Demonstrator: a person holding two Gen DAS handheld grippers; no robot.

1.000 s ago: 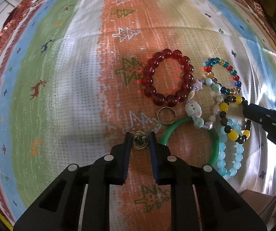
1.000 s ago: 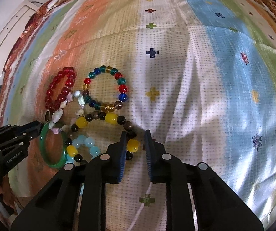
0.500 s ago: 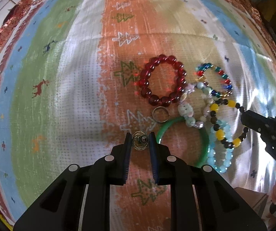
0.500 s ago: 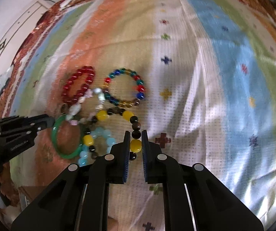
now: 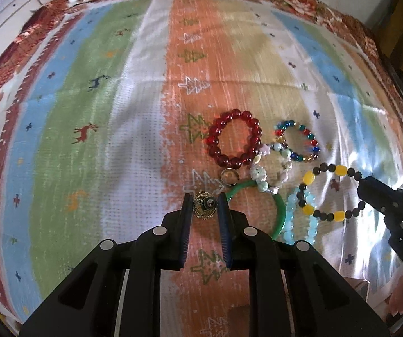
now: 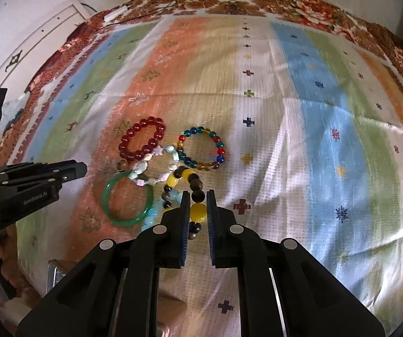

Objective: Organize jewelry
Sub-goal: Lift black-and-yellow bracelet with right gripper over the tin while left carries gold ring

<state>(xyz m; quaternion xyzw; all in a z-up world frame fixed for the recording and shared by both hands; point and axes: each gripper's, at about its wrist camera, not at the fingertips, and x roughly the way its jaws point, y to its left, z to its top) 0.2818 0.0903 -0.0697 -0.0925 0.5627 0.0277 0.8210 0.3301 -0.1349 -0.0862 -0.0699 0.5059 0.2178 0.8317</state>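
Left gripper (image 5: 203,207): jaws closed to a narrow gap on a small gold-toned ornament (image 5: 203,209) with a dark centre, pinched at the fingertips above the striped patterned cloth (image 5: 94,146).

Right gripper (image 6: 195,210): jaws nearly together, clamped on a yellow bead of the black-and-yellow bead bracelet (image 6: 197,213). In the left wrist view this bracelet (image 5: 331,193) forms an open loop, its far side meeting the right gripper's tip (image 5: 370,189).

Remaining jewelry lies clustered on the orange and tan stripes. The red bead bracelet (image 5: 235,146) lies flat, farthest left of the bead group. The multicoloured glass bead bracelet (image 5: 298,141) lies to its right. A pastel charm bracelet (image 5: 270,170) lies between and below them, overlapping the green bangle (image 5: 278,210). A plain metal ring (image 5: 228,177) lies just below the red bracelet, beside the bangle. A pale blue bead bracelet (image 5: 300,221) lies partly beneath the black-and-yellow loop, touching the bangle's right side.

Cloth edge shows a brown floral border (image 6: 229,0).
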